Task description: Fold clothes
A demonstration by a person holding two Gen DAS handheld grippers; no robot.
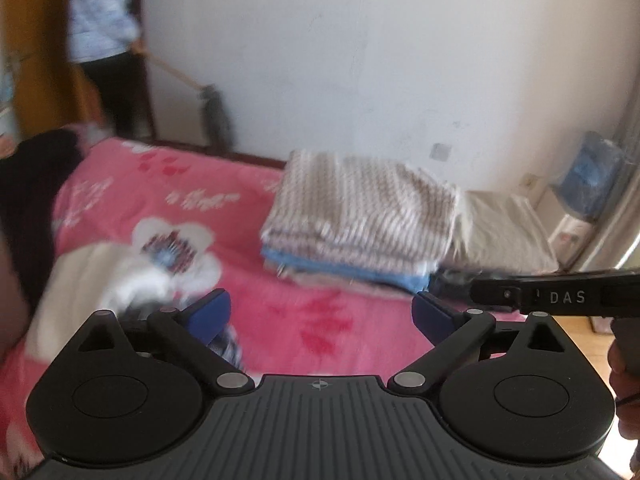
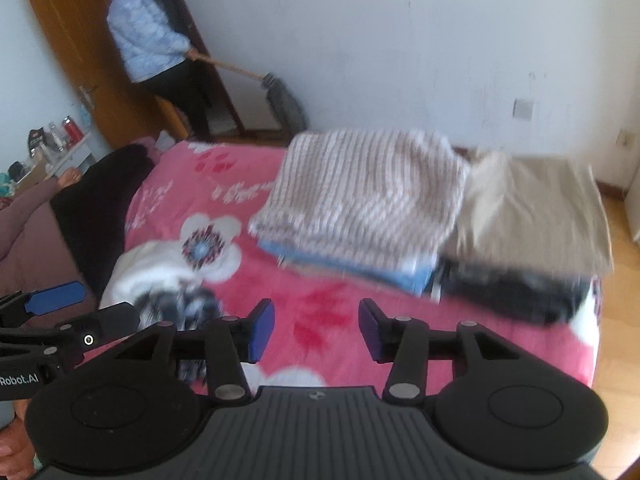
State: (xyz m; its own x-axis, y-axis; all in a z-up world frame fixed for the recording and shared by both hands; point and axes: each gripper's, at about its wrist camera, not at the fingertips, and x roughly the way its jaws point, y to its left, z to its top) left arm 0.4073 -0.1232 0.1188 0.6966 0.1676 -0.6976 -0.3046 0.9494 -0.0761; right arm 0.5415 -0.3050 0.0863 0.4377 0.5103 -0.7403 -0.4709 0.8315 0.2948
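- Our left hand-held gripper and right hand-held gripper both hang released, nothing between them.
- Crumpled white garment lies shapeless on the pink bed; folded striped stack sits beyond.

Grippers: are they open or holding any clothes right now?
Left gripper: open, holding nothing.
Right gripper: open, holding nothing.

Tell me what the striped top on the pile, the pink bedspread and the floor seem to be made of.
Striped top: looks like a soft knit or fleece, matte, with fuzzy beige-and-white ribs; blur leaves the weave open.
Bedspread: probably plush printed fabric, pink with white flowers, no sheen.
Floor: seems to be wood or laminate, yellowish, smooth with a slight shine.
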